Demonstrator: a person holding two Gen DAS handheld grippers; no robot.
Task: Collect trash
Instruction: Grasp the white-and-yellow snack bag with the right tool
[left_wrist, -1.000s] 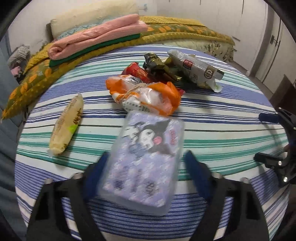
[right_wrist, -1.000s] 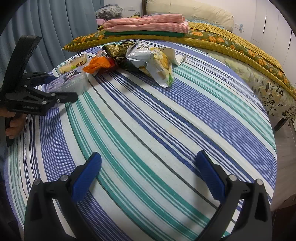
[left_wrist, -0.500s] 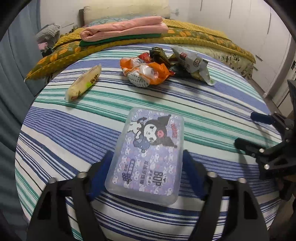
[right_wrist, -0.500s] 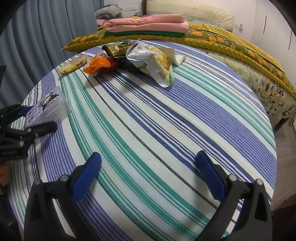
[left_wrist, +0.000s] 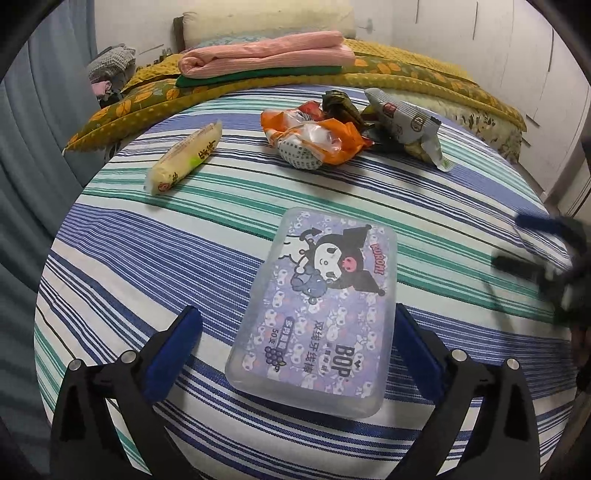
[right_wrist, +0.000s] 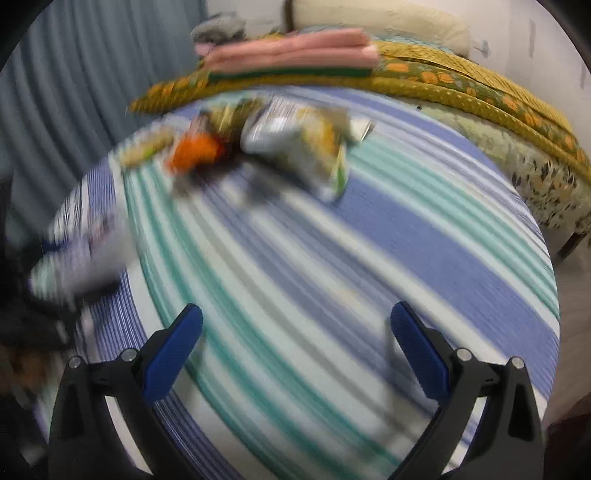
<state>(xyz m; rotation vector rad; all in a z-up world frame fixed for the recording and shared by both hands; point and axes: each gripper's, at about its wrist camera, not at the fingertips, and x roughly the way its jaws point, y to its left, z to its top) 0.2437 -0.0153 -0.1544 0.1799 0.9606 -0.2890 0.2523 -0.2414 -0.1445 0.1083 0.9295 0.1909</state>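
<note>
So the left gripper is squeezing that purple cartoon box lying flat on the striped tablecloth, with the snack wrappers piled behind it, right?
Not squeezing. In the left wrist view the left gripper has just been opening; its blue pads stand clear of the purple box between them. The box does lie flat on the striped tablecloth, wrappers behind.

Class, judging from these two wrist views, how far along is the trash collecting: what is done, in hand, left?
Done: the clear plastic box with a purple cartoon label lies on the striped tablecloth. In hand: nothing; the left gripper has just opened around it, and the right gripper is open. Left: the yellow stick packet, orange wrapper and silver bag.
</note>
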